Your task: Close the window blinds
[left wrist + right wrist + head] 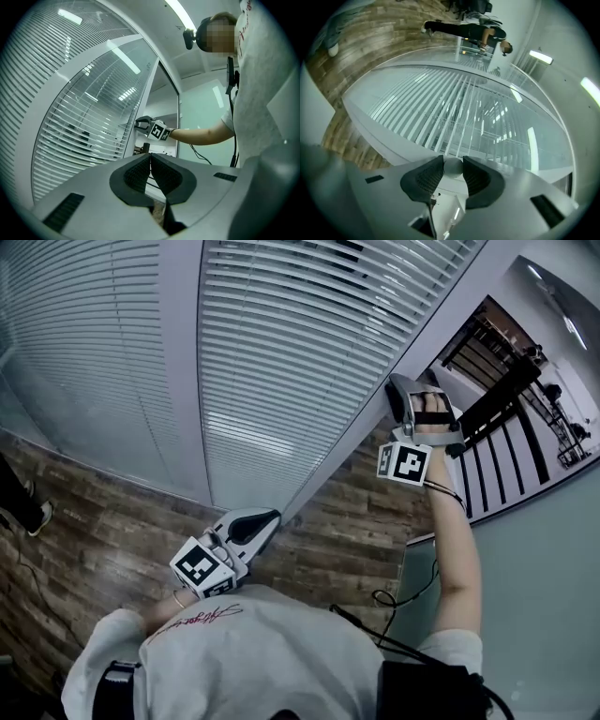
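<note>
White slatted blinds [300,343] hang behind glass in a grey frame, their slats partly tilted so that light shows between them. My right gripper [401,395] is raised against the frame's right post. In the right gripper view it [453,169] is shut on a small round pale knob [453,165], with the blinds [454,108] beyond. My left gripper [270,519] hangs low near the person's chest, away from the window. Its jaws [150,158] are shut with nothing between them. From there the right gripper [142,124] shows at the frame's edge, next to the blinds [89,136].
Wood-plank floor [94,531] runs below the window. A second blind panel [84,352] is at the left. A black railing [506,418] stands at the right. A person [473,30] stands farther off, and a shoe [37,517] shows at the left edge. A cable [398,601] trails from my right arm.
</note>
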`<state>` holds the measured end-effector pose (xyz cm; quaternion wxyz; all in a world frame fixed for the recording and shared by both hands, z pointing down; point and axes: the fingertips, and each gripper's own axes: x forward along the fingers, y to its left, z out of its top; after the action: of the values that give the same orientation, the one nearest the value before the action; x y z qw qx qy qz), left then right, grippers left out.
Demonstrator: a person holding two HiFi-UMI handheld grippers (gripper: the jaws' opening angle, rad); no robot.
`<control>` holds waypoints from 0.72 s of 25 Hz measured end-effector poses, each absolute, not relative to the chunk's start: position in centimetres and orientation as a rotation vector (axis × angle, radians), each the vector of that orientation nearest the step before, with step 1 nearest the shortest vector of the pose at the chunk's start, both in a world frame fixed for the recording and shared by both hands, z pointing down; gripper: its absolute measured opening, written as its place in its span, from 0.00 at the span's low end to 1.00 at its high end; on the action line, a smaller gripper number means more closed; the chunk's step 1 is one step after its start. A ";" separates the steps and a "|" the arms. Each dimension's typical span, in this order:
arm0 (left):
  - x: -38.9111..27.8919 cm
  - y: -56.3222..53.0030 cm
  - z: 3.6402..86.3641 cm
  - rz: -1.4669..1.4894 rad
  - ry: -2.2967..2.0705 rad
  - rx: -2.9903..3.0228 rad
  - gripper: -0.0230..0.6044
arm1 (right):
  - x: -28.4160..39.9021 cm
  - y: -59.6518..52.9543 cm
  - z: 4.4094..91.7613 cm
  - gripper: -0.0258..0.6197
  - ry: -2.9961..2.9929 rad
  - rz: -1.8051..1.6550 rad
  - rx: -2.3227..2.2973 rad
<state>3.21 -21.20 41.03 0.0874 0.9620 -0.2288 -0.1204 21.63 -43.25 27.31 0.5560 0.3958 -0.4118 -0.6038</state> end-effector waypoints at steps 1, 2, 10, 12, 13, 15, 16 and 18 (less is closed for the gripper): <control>3.3 -21.2 41.1 -0.361 -0.679 2.865 0.07 | 21.5 -43.2 27.2 0.23 -1.026 -1.407 0.994; 3.3 -21.2 41.1 -0.361 -0.675 2.867 0.07 | 21.4 -43.0 27.0 0.23 -1.097 -1.380 1.077; 3.6 -21.4 41.8 -0.348 -0.668 2.858 0.07 | 22.8 -41.4 24.7 0.30 -2.211 -0.627 2.079; 3.4 -21.8 41.7 -0.345 -0.684 2.858 0.07 | 22.8 -41.9 24.5 0.30 -2.265 -0.530 2.178; 3.4 -22.0 41.4 -0.343 -0.688 2.862 0.07 | 22.9 -42.2 24.4 0.30 -2.262 -0.494 2.224; 3.5 -22.1 40.9 -0.343 -0.689 2.868 0.07 | 23.2 -42.7 24.6 0.29 -2.250 -0.412 2.318; 3.5 -22.1 40.9 -0.346 -0.690 2.870 0.07 | 23.4 -42.8 24.8 0.26 -2.255 -0.378 2.360; 3.5 -22.2 41.1 -0.351 -0.697 2.877 0.07 | 23.6 -42.8 25.0 0.25 -2.249 -0.388 2.403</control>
<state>3.46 -22.19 41.09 0.0802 0.9620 -0.2330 -0.1173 23.65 -42.79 25.02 -0.0860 0.7224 -0.6762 -0.1167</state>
